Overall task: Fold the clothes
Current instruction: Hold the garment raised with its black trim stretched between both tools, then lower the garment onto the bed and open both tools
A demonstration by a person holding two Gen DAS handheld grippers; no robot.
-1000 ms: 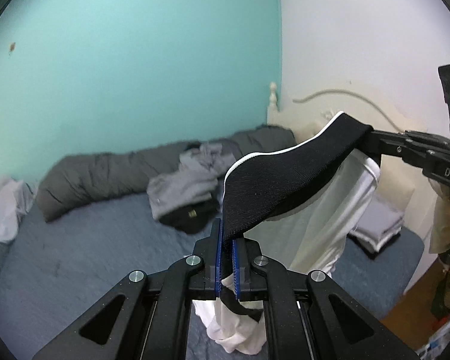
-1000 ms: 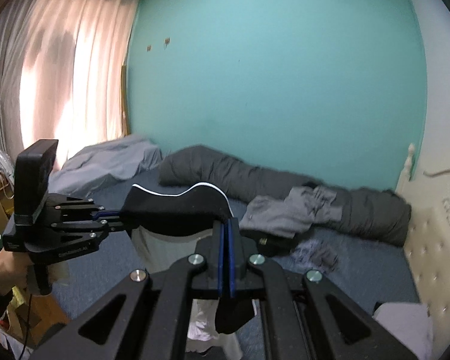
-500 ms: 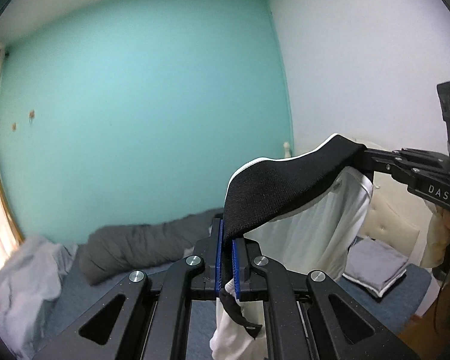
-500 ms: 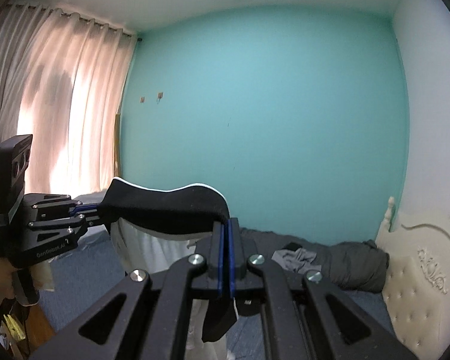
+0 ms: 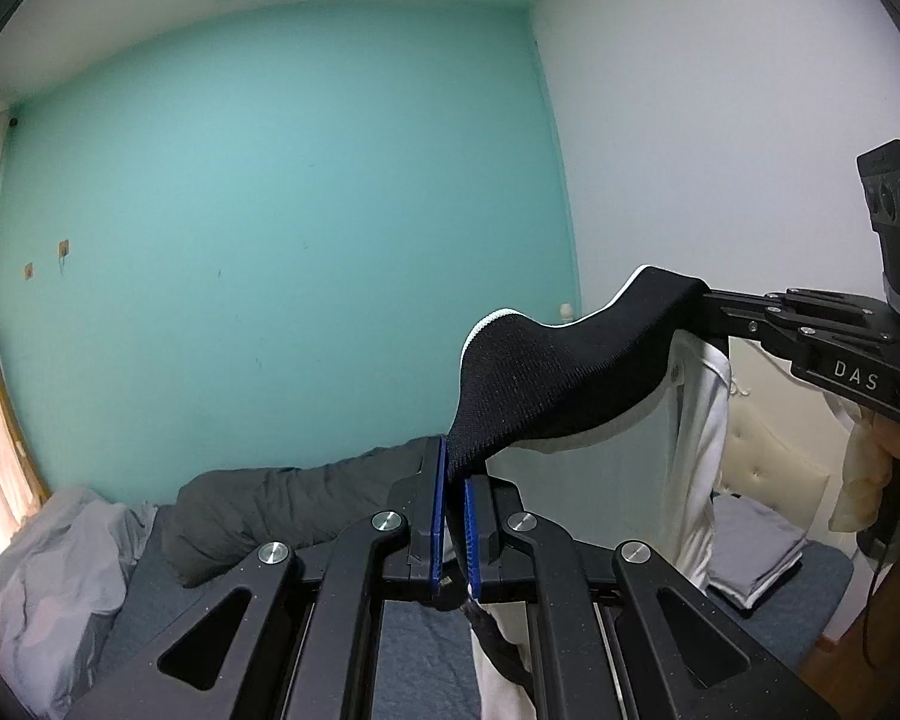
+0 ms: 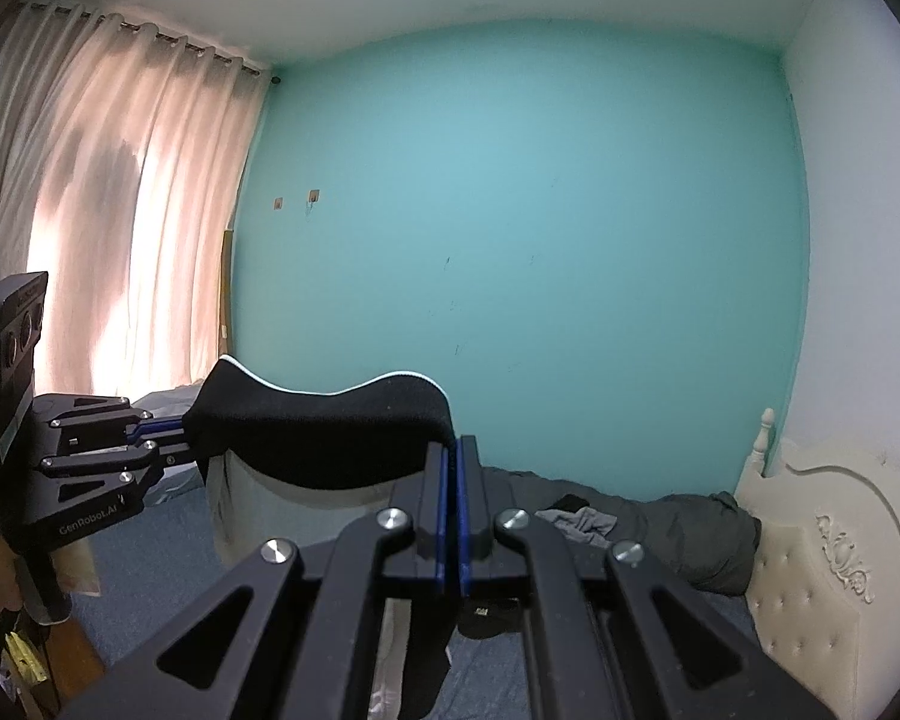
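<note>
- I am looking across a bedroom: teal wall, curtain, blue bed below.
- My left gripper is clamped on one end of a black waistband; my right gripper is clamped on the other end.
- The white garment hangs from the band in the air above the bed.
- Risk, I judge: the band sags between the grips, so uneven tension could twist the hanging cloth and skew a fold, or the thick elastic could slip out.
- No containers in view; folded grey clothes sit on the bed corner.
</note>
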